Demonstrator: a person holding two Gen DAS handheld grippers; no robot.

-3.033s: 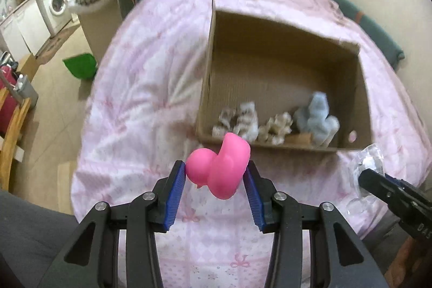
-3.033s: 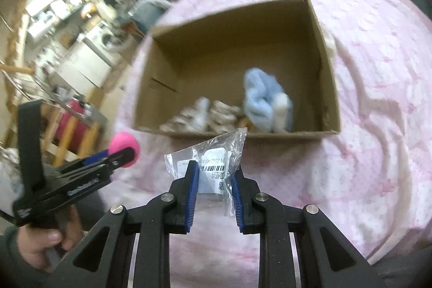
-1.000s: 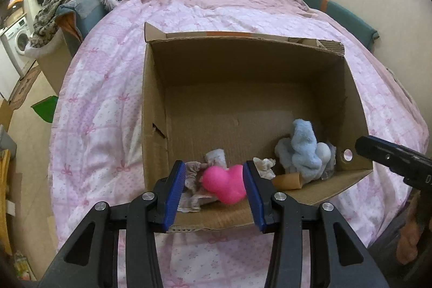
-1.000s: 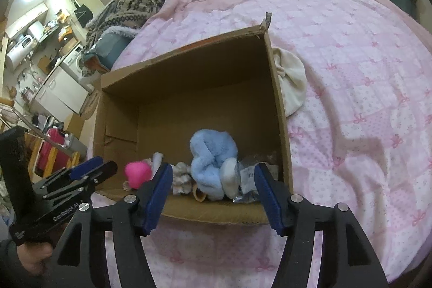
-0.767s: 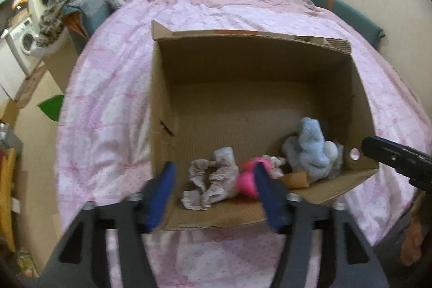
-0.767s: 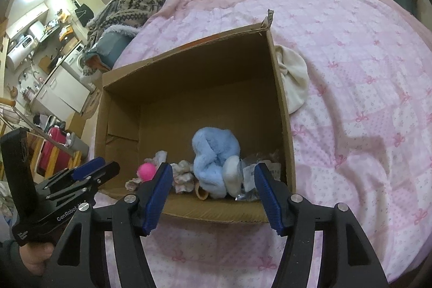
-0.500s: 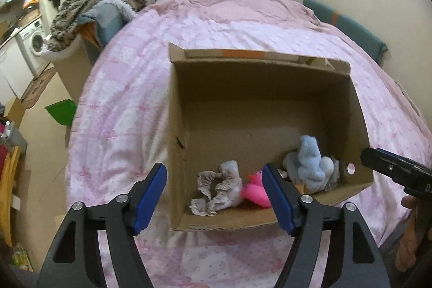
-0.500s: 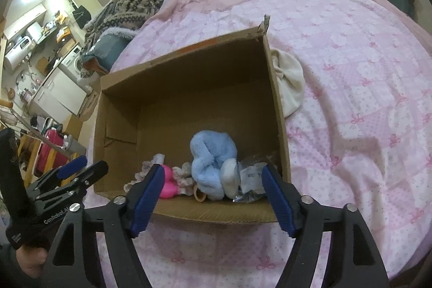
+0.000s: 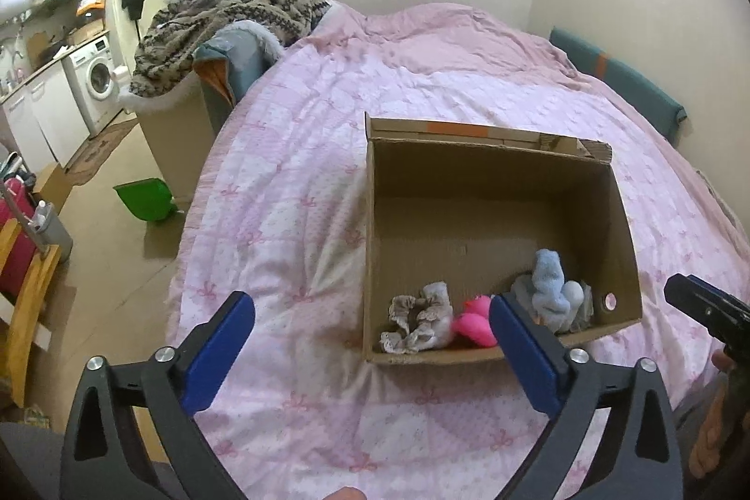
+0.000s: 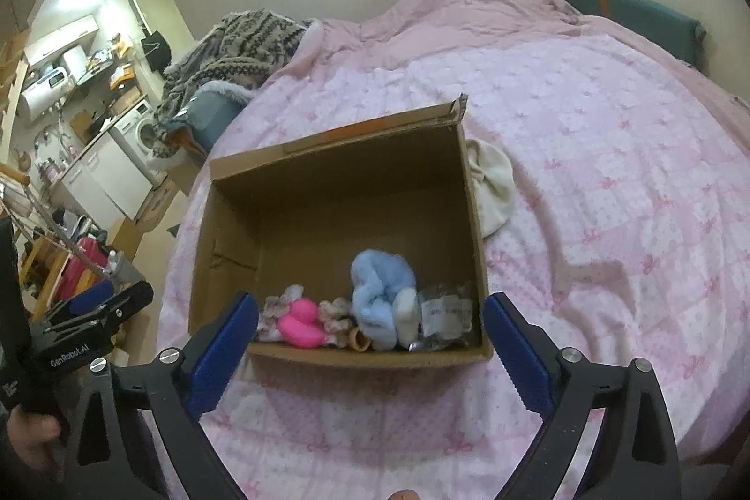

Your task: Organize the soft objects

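Observation:
An open cardboard box (image 9: 487,134) (image 10: 337,139) lies on the pink bedcover. Along its near wall sit a frilly grey cloth (image 9: 417,319), a pink duck toy (image 9: 473,319) (image 10: 300,319), a blue plush (image 9: 548,284) (image 10: 379,289) and a clear labelled bag (image 10: 445,312). My left gripper (image 9: 370,308) hovers in front of the box's near left corner, jaws opening wide with nothing between them. My right gripper (image 10: 370,303) hangs before the near wall, jaws also opening and empty. Each gripper shows at the edge of the other's view.
A cream cloth (image 10: 492,190) lies on the bed against the box's right side. A patterned blanket pile (image 9: 225,12) tops a chair past the bed's left edge. On the floor are a green dustpan (image 9: 143,200) and a washing machine (image 9: 96,80).
The pink duck has left my left gripper and now lies in the box; the bag lies there too. Both pairs of jaws have spread wide, and both grippers have drawn back and up.

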